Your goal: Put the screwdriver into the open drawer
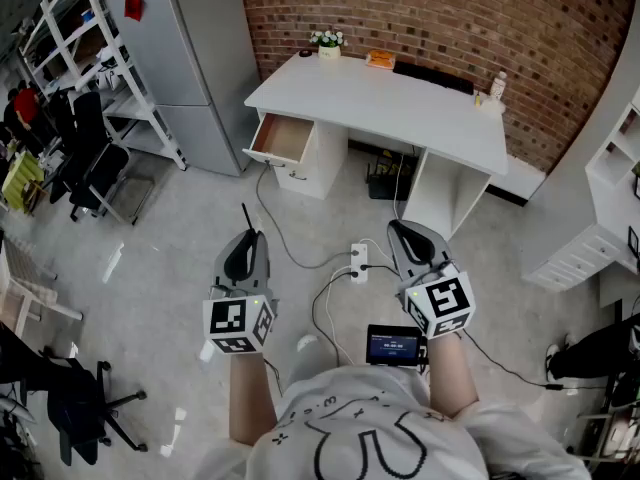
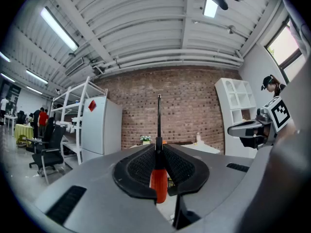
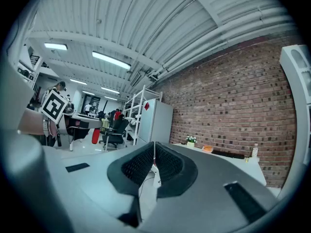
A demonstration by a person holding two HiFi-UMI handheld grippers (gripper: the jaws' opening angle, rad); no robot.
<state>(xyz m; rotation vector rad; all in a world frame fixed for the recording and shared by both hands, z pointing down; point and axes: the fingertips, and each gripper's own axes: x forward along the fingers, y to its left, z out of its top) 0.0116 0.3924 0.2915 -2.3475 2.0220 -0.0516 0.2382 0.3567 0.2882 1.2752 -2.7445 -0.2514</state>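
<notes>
Left gripper view shows the left tool [image 2: 159,152] clamped on the screwdriver [image 2: 158,186], the right tool [image 3: 153,155] pinched together.

The open drawer [image 1: 283,138], under the left of the desk [image 1: 400,103], lies ahead of the left tongs [image 1: 250,238] holding the screwdriver [image 2: 159,147].

Center frame, the left tool [image 2: 159,171] clamps an orange-handled screwdriver [image 2: 158,178], its shaft pointing up before the brick wall [image 2: 194,106].
</notes>
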